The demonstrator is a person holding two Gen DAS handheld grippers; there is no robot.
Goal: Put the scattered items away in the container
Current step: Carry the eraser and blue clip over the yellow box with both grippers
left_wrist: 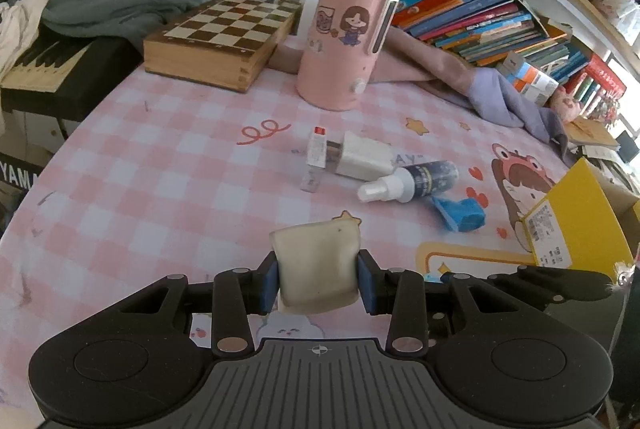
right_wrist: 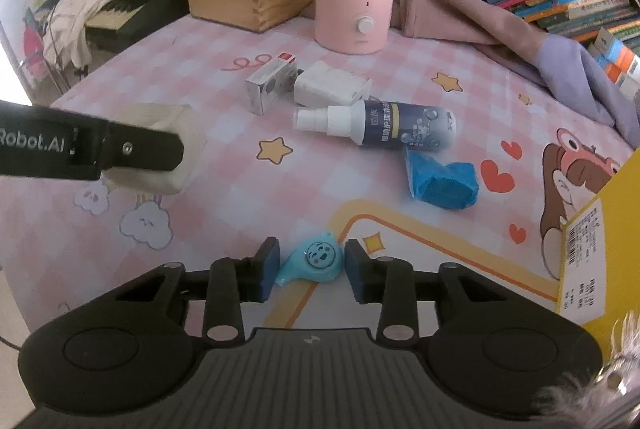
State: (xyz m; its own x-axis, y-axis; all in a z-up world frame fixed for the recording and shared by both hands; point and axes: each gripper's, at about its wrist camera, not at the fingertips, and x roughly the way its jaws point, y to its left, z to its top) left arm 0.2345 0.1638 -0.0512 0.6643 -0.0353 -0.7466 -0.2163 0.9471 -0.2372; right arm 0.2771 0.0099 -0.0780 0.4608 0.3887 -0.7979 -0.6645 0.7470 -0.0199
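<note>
My left gripper (left_wrist: 318,279) is shut on a cream soft block (left_wrist: 316,265), held just above the pink checked table; it also shows in the right wrist view (right_wrist: 160,145). My right gripper (right_wrist: 308,269) is open around a small light-blue whistle-shaped toy (right_wrist: 314,261) lying on the table. Ahead lie a spray bottle (right_wrist: 384,125), a white charger (right_wrist: 332,85), a small silver box (right_wrist: 272,85) and a crumpled blue wrapper (right_wrist: 442,181). The yellow container (right_wrist: 600,241) stands at the right edge.
A pink humidifier (left_wrist: 346,37) stands at the back, with a wooden chess box (left_wrist: 224,33) to its left. A purple cloth (left_wrist: 480,85) and rows of books (left_wrist: 480,9) are at the back right. A keyboard (left_wrist: 44,69) is beyond the table's left edge.
</note>
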